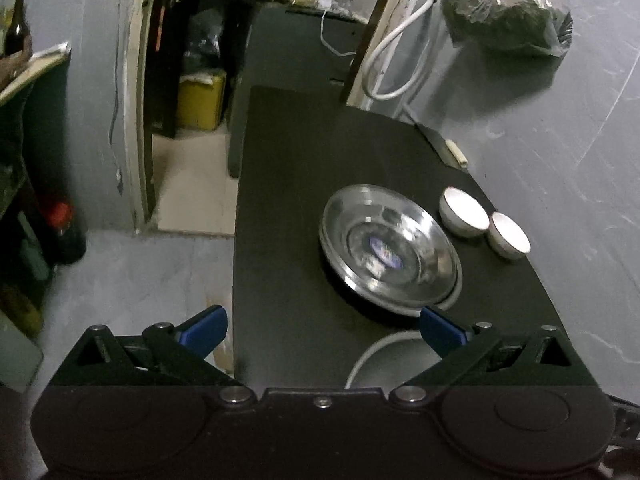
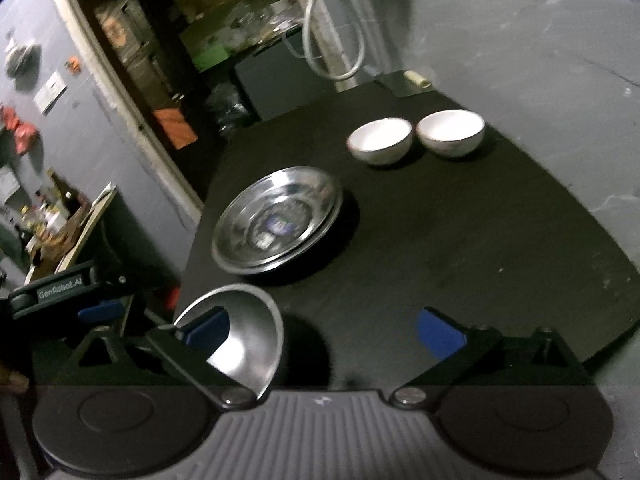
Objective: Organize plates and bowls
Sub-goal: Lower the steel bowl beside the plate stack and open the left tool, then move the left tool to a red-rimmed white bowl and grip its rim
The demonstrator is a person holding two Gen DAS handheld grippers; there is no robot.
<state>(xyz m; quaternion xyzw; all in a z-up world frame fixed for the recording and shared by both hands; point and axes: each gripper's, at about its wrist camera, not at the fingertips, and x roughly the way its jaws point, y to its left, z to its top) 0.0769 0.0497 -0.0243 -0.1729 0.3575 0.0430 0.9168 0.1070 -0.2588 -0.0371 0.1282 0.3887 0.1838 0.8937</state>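
Right wrist view: both claws, right (image 2: 324,330) and left (image 1: 324,326), are seen spread, pinching nothing. Shiny round steel plates (image 2: 278,220) are stacked mid-bench (image 2: 460,240); two smooth white ceramic bowls (image 2: 380,141) sit touching behind; a steel bowl (image 2: 244,340) lies nearest.

Grey walls (image 1: 560,140) are enclosing a black table (image 1: 288,208). A doorway (image 1: 188,80) is opening onto cluttered shelves, and a white hose (image 1: 396,52) is hanging beside it.
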